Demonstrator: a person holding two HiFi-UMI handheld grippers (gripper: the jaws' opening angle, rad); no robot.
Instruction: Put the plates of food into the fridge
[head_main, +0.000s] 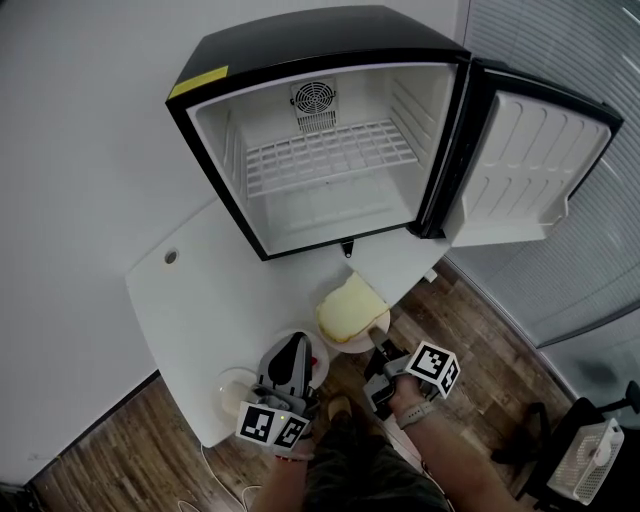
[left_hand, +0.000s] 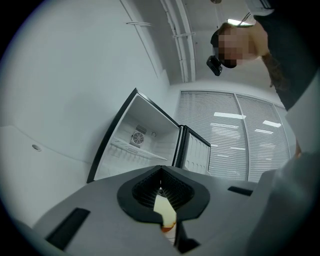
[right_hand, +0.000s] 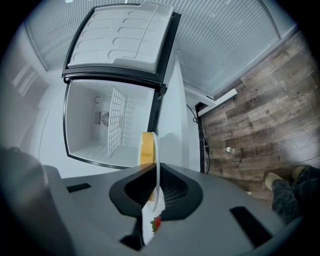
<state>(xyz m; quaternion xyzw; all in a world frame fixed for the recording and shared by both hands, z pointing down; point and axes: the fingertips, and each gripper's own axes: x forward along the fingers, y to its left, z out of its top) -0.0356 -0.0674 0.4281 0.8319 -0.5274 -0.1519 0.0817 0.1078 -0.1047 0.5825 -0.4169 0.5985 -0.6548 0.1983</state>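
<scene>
The right tongs (right_hand: 156, 192) clamp the rim of a white, strawberry-printed plate (right_hand: 150, 220) carrying a pale yellow slab of food (right_hand: 146, 147), at the tabletop's (head_main: 220, 300) near edge before the open fridge (head_main: 330, 140). The left tongs (left_hand: 161, 190) pinch a second plate (left_hand: 165, 212).

I can read no words or numbers anywhere. The fridge (head_main: 320, 30) carries a yellow label (head_main: 198, 82) on its top front edge, at the far left corner (too small to read). The cubes on my left gripper (head_main: 295, 345) and right gripper (head_main: 378, 342) show only black-and-white square patterns.
</scene>
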